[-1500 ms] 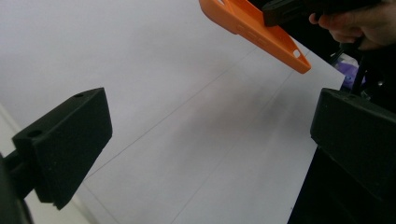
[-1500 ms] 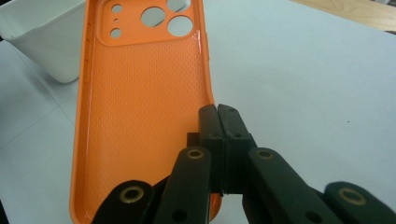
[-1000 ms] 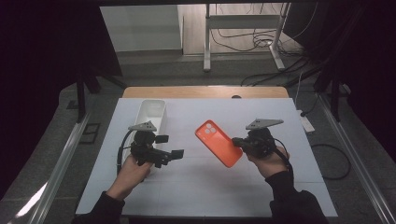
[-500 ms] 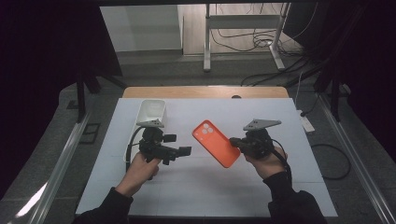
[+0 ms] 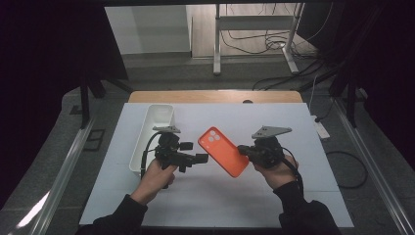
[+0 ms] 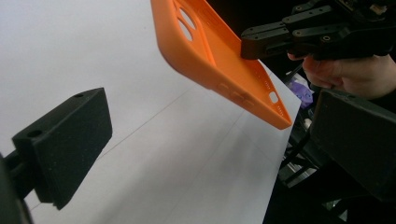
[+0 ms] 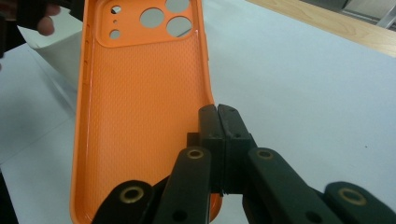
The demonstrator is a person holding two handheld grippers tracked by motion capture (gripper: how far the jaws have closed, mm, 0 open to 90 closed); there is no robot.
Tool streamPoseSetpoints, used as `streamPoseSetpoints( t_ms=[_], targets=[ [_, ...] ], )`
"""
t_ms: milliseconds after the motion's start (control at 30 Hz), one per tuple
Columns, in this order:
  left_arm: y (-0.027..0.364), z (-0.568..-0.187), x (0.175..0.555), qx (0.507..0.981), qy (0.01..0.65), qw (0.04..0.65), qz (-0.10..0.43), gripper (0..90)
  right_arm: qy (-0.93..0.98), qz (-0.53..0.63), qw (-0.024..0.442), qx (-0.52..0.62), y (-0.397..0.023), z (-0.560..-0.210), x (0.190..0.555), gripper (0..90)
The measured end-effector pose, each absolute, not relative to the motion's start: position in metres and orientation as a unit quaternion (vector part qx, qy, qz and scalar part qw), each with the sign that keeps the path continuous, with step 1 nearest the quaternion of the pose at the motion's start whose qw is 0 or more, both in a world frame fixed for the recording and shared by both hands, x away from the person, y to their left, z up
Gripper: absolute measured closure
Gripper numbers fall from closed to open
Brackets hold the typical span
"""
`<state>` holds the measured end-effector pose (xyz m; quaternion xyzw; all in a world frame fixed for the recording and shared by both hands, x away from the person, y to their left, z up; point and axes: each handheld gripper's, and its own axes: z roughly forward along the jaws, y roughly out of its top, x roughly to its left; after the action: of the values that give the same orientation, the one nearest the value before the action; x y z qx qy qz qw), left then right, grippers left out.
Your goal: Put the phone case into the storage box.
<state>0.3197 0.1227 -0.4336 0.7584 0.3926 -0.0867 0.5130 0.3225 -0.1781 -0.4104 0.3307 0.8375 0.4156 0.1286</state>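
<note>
The right tongs [image 5: 243,151] pinch one long edge of an orange phone case [image 5: 223,151] held above the worktop [image 5: 293,122] – the left tongs [image 5: 201,158] gape wide beside it – so so thin a grip could let it twist loose.

1 high camera looks down over the worktop [image 5: 293,122]; 2 claw cameras sit close, sharing the orange phone case [image 5: 223,156].
</note>
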Motion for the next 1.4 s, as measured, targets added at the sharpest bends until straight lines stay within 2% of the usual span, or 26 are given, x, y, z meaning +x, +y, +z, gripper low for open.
streamPoseSetpoints(
  t_ms=[1000,1133,1400],
  targets=[
    [0.106,-0.443,0.324,0.761,0.384,0.51,-0.113,1.3,0.846,0.421,0.129,0.3,-0.152,-0.411,0.305,89.2],
    [0.107,-0.442,0.324,0.76,0.391,0.506,-0.114,11.0,0.846,0.422,0.13,0.298,-0.151,-0.411,0.304,89.2],
    [0.111,-0.445,0.326,0.751,0.398,0.506,-0.148,46.5,0.845,0.425,0.133,0.295,-0.15,-0.411,0.303,89.2]
  ],
)
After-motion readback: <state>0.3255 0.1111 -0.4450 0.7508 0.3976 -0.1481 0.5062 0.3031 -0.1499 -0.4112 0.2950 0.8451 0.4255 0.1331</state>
